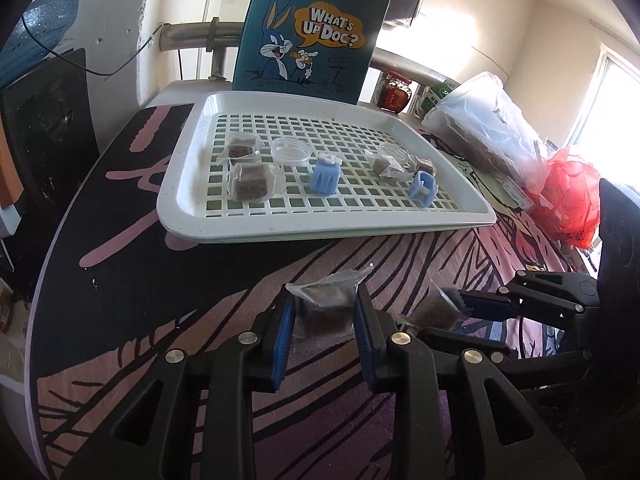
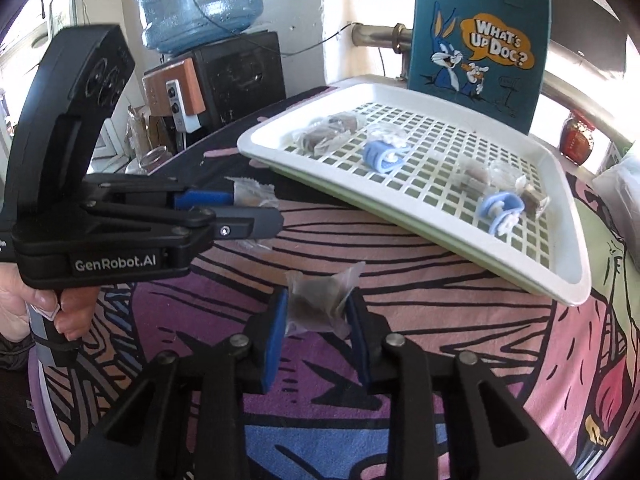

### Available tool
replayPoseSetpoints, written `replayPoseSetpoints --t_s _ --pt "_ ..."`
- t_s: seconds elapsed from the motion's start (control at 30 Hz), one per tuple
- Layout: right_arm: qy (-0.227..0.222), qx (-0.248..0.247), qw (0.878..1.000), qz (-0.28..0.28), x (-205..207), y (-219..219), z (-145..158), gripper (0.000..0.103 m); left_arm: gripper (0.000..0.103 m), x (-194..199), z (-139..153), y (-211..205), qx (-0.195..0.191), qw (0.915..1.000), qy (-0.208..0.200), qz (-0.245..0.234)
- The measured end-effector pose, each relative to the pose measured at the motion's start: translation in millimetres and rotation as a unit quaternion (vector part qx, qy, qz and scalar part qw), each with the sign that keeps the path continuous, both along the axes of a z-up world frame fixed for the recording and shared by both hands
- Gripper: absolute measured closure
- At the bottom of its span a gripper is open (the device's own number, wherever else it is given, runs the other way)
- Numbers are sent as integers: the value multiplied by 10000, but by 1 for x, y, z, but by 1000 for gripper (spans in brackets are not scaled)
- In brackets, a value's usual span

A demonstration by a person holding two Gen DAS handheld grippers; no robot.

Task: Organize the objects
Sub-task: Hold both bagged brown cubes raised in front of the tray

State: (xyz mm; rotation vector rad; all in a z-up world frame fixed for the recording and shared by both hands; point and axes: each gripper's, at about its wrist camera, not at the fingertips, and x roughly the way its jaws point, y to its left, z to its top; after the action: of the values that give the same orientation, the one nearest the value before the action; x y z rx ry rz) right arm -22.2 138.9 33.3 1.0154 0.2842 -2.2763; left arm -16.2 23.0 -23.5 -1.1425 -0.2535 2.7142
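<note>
My left gripper is shut on a clear-wrapped brown block, held above the patterned tabletop in front of the white grid tray. My right gripper is shut on another wrapped brown block; it also shows in the left wrist view at the right. The left gripper shows in the right wrist view with its packet. On the tray lie several wrapped blocks, two blue clips and two clear round dishes.
A blue cartoon tote bag stands behind the tray. A plastic-wrapped bundle and red bag sit at the right. A water bottle, black box and jars stand off the table's left.
</note>
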Motion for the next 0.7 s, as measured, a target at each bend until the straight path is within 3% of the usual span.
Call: replayPoseSetpoints --t_s 0.17,0.7 --pt "245 -268 9989 -292 -1 19 10 75 76 7 9 9 -257 9991 330 -100" --pt "613 -541 9950 -581 7 35 19 75 76 16 15 5 -105 9980 599 -151"
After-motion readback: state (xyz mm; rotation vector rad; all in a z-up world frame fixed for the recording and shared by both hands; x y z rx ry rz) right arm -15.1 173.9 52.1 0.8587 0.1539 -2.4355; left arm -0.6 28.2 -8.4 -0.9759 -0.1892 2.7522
